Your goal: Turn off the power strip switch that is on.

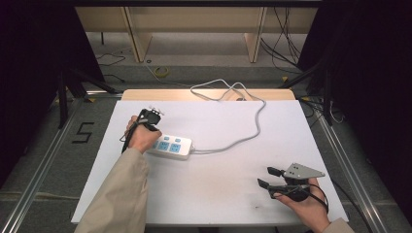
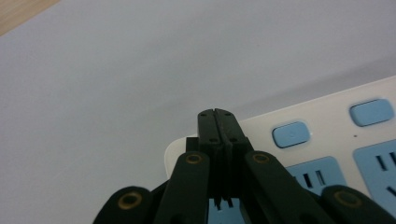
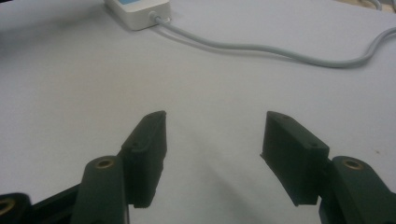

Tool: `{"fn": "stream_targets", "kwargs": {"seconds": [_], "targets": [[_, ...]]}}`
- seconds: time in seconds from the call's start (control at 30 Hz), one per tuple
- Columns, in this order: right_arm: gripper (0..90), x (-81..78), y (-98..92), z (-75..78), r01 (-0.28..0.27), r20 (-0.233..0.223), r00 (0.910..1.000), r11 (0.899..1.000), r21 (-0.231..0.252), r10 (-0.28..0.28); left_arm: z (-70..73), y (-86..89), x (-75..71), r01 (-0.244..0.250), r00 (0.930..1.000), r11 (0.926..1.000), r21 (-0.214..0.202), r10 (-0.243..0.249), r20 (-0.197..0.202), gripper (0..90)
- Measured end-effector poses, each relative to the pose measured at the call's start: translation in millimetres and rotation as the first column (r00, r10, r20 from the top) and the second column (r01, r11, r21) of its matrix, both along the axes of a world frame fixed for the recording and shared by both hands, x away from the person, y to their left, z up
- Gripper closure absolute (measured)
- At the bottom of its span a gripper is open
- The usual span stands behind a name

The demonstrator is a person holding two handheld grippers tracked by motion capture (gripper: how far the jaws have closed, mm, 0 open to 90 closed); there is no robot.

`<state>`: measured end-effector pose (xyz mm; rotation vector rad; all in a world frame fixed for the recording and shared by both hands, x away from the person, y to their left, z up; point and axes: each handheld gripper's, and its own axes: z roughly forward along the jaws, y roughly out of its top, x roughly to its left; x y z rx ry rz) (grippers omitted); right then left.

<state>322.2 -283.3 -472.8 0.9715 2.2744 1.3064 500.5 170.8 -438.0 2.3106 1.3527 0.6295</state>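
A white power strip (image 1: 171, 146) with blue sockets and blue buttons lies left of the middle of the white table cover (image 1: 218, 194). Its grey cable (image 1: 252, 126) loops away to the back edge. My left gripper (image 1: 147, 121) points down at the strip's left end, partly hidden by the hand. In the left gripper view its jaws are pressed together (image 2: 217, 116) over the strip's corner (image 2: 327, 140), beside a blue button (image 2: 290, 134); nothing shows between them. My right gripper (image 1: 268, 177) rests at the front right, open and empty (image 3: 212, 123), facing the strip (image 3: 135, 11) and cable (image 3: 261, 46).
A bare wooden strip of tabletop (image 1: 145, 94) shows behind the cover. Beyond it stand wooden shelf legs (image 1: 138, 39) and loose cables on the floor (image 1: 286, 43). A "5" is marked on the floor (image 1: 83, 132) at the left. Metal rails (image 1: 350, 165) run along both sides.
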Motion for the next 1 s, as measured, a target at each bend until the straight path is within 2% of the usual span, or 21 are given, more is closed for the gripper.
{"fn": "stream_targets", "kwargs": {"seconds": [0.03, 0.2, 0.37, 0.43, 0.47, 0.57, 0.63, 0.77, 0.87, 1.0], "targets": [[40.7, 0.1, 0.1, -0.1, 0.0, -0.001, 1.0, 1.0, -0.001, 0.0, 1.1, 0.4, -1.9, -0.005, 0.9997, 1.0, -0.005, 0.005, 0.022, 83.1], [40.7, 0.2, 0.4, 0.0, 0.001, -0.003, 1.0, 1.0, 0.0, -0.001, 9.5, 5.2, -13.2, 0.014, 0.9977, 0.997, -0.075, -0.009, 0.067, 72.3], [40.7, -0.2, 0.6, 0.1, 0.002, -0.001, 1.0, 1.0, 0.001, -0.002, 18.2, 9.0, -28.6, 0.015, 0.9911, 0.9913, -0.131, 0.003, 0.133, 58.3], [40.7, 0.0, 0.8, -0.1, 0.003, -0.002, 1.0, 1.0, 0.002, -0.003, 20.0, 10.1, -35.9, 0.021, 0.9887, 0.9871, -0.159, 0.004, 0.15, 54.3], [40.7, 0.1, 0.7, -0.1, 0.001, -0.002, 1.0, 1.0, 0.0, -0.001, 20.9, 10.6, -38.9, 0.021, 0.9899, 0.9843, -0.175, 0.004, 0.142, 52.3], [40.7, 0.2, 0.8, -0.1, 0.001, -0.004, 1.0, 1.0, 0.0, -0.001, 19.1, 11.8, -48.6, 0.032, 0.9897, 0.9716, -0.234, 0.002, 0.143, 46.3], [40.7, 0.4, 0.8, -0.3, 0.0, -0.004, 1.0, 1.0, 0.0, 0.0, 17.7, 11.9, -55.0, 0.052, 0.9901, 0.9687, -0.243, -0.019, 0.139, 41.8], [40.7, 0.2, 1.0, -0.2, 0.003, -0.004, 1.0, 1.0, 0.003, -0.003, 16.0, 10.6, -70.2, 0.087, 0.9861, 0.9621, -0.259, -0.046, 0.159, 36.9], [40.7, 0.3, 0.9, -0.5, 0.001, -0.005, 1.0, 1.0, 0.0, -0.001, 14.0, 10.7, -81.5, 0.108, 0.9845, 0.9615, -0.253, -0.068, 0.162, 34.1], [40.6, 0.3, 1.5, -0.7, -0.002, -0.007, 1.0, 1.0, -0.002, 0.001, 7.7, 7.1, -98.8, 0.15, 0.979, 0.9492, -0.277, -0.103, 0.176, 30.1]]}}
